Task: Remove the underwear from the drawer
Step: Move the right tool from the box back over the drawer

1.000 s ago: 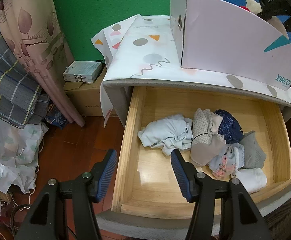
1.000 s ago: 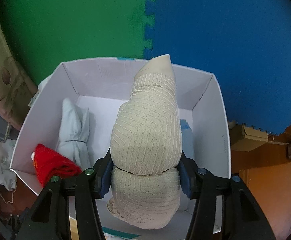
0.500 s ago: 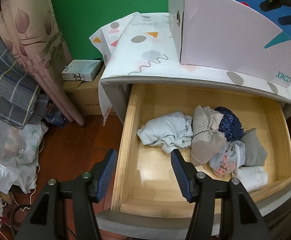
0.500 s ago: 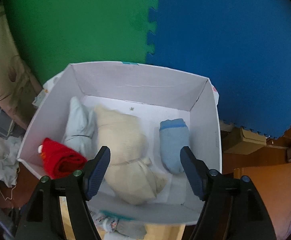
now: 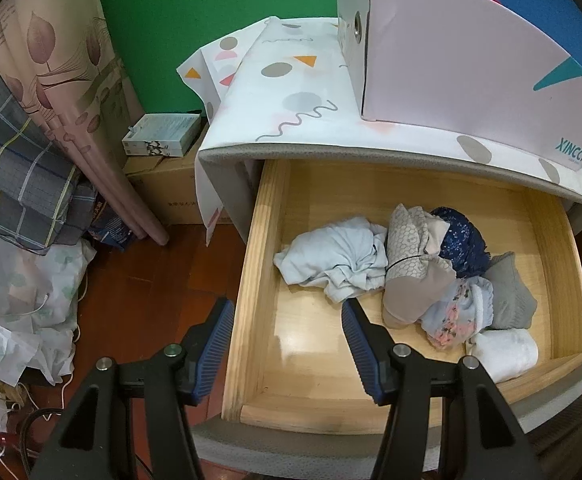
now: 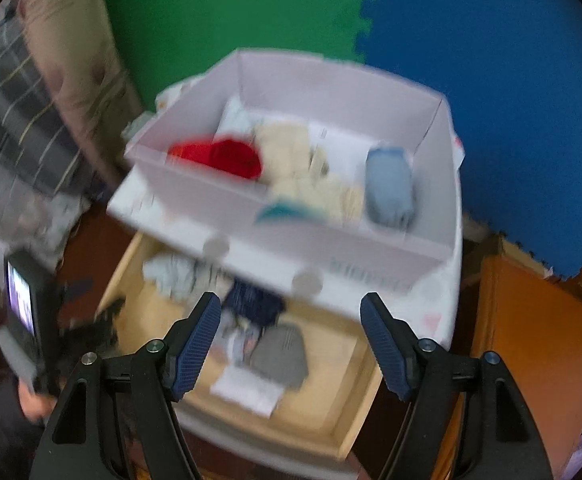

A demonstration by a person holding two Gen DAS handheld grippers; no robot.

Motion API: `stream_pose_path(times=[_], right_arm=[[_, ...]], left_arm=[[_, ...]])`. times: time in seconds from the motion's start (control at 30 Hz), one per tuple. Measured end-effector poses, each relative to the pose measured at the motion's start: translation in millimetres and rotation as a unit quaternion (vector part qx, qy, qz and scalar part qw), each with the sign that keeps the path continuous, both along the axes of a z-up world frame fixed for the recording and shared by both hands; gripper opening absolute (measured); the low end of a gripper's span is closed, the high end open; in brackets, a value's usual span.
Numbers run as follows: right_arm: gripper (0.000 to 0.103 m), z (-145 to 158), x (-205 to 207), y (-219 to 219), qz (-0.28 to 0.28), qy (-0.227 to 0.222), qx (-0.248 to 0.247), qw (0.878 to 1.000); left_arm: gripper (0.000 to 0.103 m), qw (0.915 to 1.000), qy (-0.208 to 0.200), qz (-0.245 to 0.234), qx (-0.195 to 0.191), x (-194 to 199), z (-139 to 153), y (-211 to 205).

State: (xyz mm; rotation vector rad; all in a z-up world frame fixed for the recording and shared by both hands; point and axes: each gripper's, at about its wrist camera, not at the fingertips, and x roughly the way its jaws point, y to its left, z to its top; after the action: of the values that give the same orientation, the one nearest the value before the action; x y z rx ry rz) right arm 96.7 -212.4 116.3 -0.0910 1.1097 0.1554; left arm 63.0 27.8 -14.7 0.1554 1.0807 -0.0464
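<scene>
The wooden drawer (image 5: 251, 280) stands pulled out with several folded underwear pieces inside: light blue (image 5: 331, 258), beige patterned (image 5: 411, 264), navy (image 5: 461, 240), floral (image 5: 457, 312), grey (image 5: 509, 296) and white (image 5: 505, 350). My left gripper (image 5: 287, 308) hangs open and empty over the drawer's left wall. On the cabinet top sits a white box (image 6: 251, 216) holding a red piece (image 6: 227, 156), a cream roll (image 6: 303, 168) and a light blue roll (image 6: 389, 188). My right gripper (image 6: 291, 300) is open and empty, above the drawer (image 6: 355, 408), in a blurred view.
A patterned curtain (image 5: 63, 80) and plaid fabric (image 5: 15, 160) hang at the left. A small box (image 5: 163, 140) rests on a carton beside the cabinet. Plastic bags (image 5: 19, 300) lie on the wood floor. An orange cabinet (image 6: 531, 340) stands at the right.
My right gripper opened and dropped the cream roll into the white box, then drew back from the box until the drawer came into view. The left gripper stayed still.
</scene>
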Motion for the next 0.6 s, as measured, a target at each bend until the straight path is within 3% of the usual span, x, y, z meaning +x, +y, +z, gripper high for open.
stream_pose_path(times=[0.33, 0.6], right_arm=[[0.070, -108, -20, -2, -0.019, 0.097, 0.001, 0.995], [0.069, -178, 5, 0, -0.050, 0.148, 0.005, 0.988]], left_arm=[[0.058, 1.0000, 0.006, 0.002, 0.001, 1, -2, 1], [0.058, 1.0000, 0.009, 0.001, -0.003, 1, -3, 3]])
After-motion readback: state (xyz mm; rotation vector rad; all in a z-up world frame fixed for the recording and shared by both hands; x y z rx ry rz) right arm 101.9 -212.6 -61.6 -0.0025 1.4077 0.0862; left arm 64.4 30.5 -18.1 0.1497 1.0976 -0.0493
